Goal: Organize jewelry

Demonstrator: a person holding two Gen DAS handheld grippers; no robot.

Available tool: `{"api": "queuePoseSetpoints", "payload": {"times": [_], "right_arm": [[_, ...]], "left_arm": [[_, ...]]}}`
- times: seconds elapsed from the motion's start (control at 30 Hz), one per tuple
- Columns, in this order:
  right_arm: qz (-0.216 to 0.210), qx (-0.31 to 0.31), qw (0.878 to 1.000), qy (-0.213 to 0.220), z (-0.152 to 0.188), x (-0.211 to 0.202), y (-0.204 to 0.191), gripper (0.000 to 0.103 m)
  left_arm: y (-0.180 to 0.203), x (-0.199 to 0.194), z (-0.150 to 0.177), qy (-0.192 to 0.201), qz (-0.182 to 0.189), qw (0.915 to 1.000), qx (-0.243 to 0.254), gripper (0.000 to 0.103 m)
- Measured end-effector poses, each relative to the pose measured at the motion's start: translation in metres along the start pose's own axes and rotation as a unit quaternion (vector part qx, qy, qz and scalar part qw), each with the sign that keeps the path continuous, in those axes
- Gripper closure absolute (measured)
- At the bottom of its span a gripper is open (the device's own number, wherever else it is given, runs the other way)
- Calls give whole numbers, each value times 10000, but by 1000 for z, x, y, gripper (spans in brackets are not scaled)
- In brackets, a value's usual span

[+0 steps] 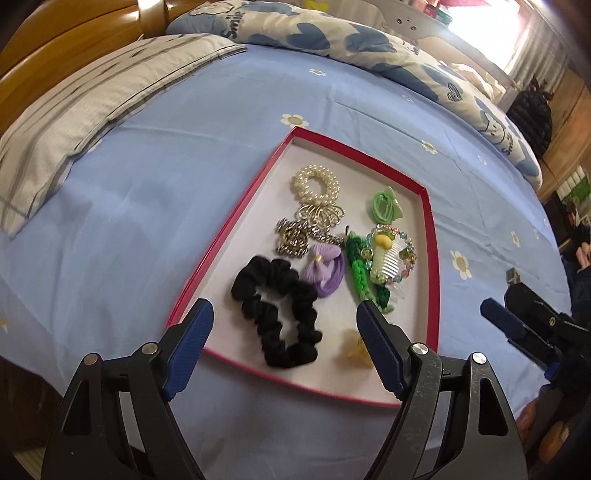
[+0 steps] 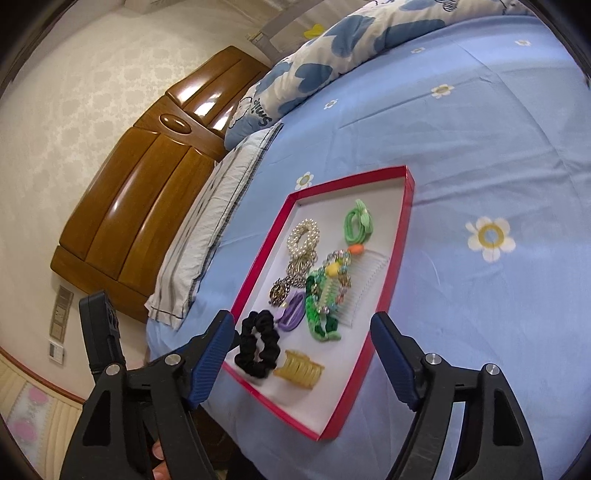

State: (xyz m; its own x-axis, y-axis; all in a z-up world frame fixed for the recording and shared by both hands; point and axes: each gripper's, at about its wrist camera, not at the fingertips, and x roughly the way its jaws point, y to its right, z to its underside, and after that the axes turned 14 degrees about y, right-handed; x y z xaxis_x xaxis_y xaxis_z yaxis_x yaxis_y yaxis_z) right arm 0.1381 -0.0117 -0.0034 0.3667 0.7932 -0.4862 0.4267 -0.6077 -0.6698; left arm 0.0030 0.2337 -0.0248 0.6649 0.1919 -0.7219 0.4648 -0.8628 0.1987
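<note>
A shallow red tray (image 1: 430, 236) with a white floor lies on the blue bedsheet. In it are a black scrunchie (image 1: 277, 314), a yellow claw clip (image 1: 352, 350), a purple bow hair tie (image 1: 325, 266), a pearl scrunchie (image 1: 317, 182), a green hair tie (image 1: 384, 205), a clear comb (image 1: 391, 266) and gold metal pieces. My left gripper (image 1: 284, 308) hovers open above the tray's near end, over the black scrunchie, holding nothing. My right gripper (image 2: 303, 318) also stands open and empty above the tray (image 2: 391, 266), near the scrunchie (image 2: 258, 343) and the claw clip (image 2: 299, 369).
A striped pillow (image 1: 85, 110) lies to the left of the tray and a blue-heart quilt (image 1: 332, 33) behind it. A wooden headboard (image 2: 147, 177) stands at the bed's end. The flowered sheet (image 2: 480, 184) spreads flat to the tray's right.
</note>
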Motion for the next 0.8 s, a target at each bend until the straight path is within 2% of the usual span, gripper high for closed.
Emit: {"api": "queuePoseSetpoints", "payload": {"times": [0.17, 0.4, 0.53, 0.57, 0.67, 0.8], "right_arm": [[-115, 144, 9998, 8, 11, -9, 1, 23], [-183, 9, 9998, 60, 23, -19, -4, 22], [-44, -362, 9992, 181, 29, -29, -14, 22], [19, -533, 9983, 240, 31, -33, -18, 20], [151, -910, 9950, 385, 35, -44, -29, 11], [265, -1515, 9870, 462, 35, -55, -47, 10]], "left_arm": [[-10, -11, 11, -24, 47, 9997, -249, 23], [-17, -27, 26, 52, -36, 9996, -277, 23], [-19, -38, 31, 169, -134, 9995, -218, 21], [-18, -42, 32, 211, -160, 9995, -178, 20], [-14, -54, 35, 390, -254, 9989, 23, 18], [-3, -78, 31, 739, -360, 9957, 438, 17]]}}
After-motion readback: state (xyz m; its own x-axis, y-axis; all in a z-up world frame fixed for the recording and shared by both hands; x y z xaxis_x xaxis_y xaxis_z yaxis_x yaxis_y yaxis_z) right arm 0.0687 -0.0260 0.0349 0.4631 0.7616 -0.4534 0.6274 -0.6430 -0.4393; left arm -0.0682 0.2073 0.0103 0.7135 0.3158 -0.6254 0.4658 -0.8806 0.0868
